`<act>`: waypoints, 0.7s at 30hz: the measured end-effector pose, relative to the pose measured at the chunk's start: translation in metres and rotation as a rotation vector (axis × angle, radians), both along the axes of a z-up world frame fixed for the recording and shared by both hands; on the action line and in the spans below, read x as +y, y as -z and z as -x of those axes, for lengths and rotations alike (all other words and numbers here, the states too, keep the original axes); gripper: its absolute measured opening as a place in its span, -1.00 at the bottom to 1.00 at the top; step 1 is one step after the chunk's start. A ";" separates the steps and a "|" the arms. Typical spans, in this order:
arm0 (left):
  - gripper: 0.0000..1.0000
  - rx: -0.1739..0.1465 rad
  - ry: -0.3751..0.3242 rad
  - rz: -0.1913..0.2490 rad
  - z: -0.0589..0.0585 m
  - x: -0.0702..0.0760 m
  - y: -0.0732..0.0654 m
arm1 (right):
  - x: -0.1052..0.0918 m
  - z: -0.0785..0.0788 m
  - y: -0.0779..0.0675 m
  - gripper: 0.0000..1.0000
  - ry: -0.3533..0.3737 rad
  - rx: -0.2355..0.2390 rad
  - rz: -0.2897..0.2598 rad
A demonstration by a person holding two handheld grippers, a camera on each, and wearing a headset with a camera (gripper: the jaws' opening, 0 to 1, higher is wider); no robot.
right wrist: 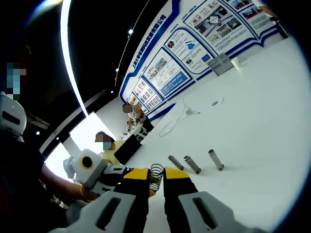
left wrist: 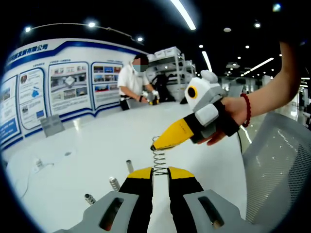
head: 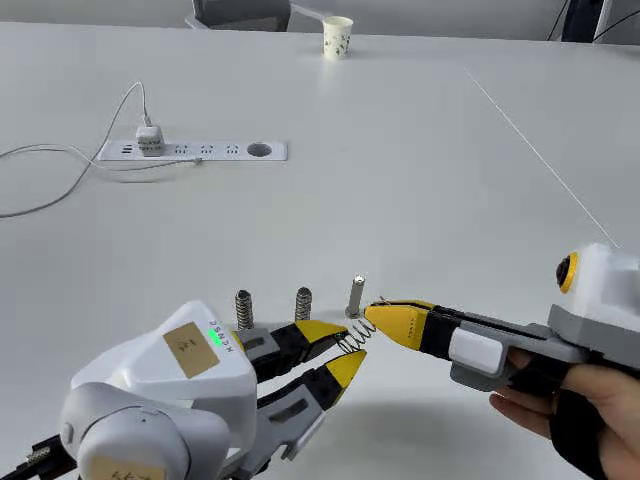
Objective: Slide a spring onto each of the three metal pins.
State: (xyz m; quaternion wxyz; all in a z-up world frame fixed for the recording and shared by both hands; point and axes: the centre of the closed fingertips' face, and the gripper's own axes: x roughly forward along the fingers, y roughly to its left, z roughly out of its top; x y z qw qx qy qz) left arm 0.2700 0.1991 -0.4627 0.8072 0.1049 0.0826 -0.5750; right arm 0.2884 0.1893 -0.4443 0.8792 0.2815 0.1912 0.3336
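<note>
Three short metal pins stand in a row on the white table. The left pin [head: 244, 308] and middle pin [head: 303, 302] each wear a spring; the right pin [head: 356, 296] is bare. Just in front of the bare pin a loose spring [head: 356, 337] hangs in the air, slanted. My left gripper [head: 350, 347] comes from the lower left and is shut on the spring's lower end [left wrist: 159, 161]. My right gripper [head: 375, 315] comes from the right and is shut on its upper end [right wrist: 156, 177]. In the left gripper view the right gripper's yellow tip [left wrist: 160, 141] pinches the spring's top.
A white power strip [head: 195, 151] with a charger [head: 149, 138] and trailing cable lies at the back left. A paper cup [head: 338, 37] stands at the far edge beside a chair [head: 240, 12]. People stand in the background [left wrist: 133, 80].
</note>
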 end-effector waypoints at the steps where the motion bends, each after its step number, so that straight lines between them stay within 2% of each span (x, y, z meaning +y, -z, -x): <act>1: -0.78 0.001 -0.001 -0.003 0.000 0.000 0.000 | -0.002 -0.001 0.001 -0.78 0.004 -0.010 0.021; 8: -0.71 0.022 -0.019 -0.046 -0.001 0.005 0.010 | -0.015 -0.009 0.001 -0.78 0.050 -0.031 0.066; 15: -0.61 0.056 -0.054 -0.060 -0.003 0.011 0.014 | -0.026 -0.017 -0.004 -0.78 0.096 -0.076 0.155; 21: -0.52 0.091 -0.109 -0.071 -0.009 0.021 0.019 | -0.033 -0.022 -0.007 -0.78 0.134 -0.104 0.197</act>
